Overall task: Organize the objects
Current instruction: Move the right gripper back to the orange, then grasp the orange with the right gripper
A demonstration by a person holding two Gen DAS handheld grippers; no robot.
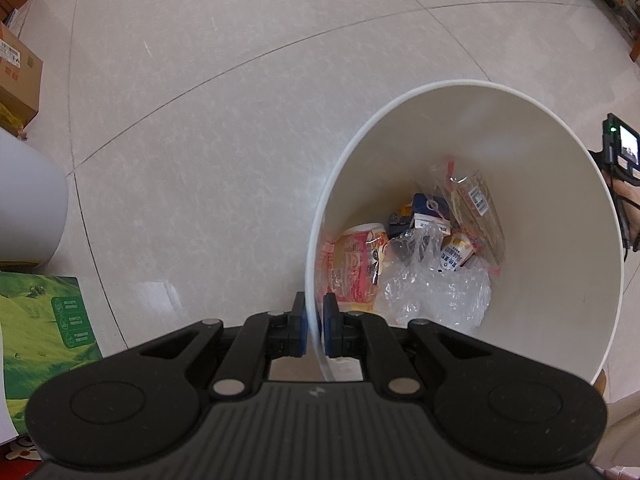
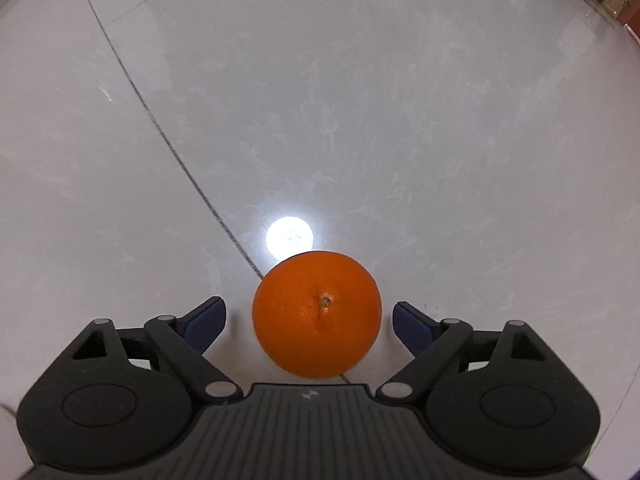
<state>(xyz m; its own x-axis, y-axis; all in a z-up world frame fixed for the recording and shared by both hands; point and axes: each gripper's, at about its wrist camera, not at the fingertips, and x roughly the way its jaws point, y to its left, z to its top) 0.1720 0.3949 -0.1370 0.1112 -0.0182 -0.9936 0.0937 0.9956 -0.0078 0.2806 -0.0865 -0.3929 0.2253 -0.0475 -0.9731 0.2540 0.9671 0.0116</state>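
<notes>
Left gripper clamped on bin rim; right gripper jaws astride orange.

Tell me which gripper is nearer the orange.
Right. The right gripper straddles the orange on the floor, jaws open. The left gripper is clamped on the white bin's rim.

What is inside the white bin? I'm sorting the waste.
In the white bin: a noodle cup, small cartons, wrappers and clear plastic bags. Anything beneath is covered.
</notes>
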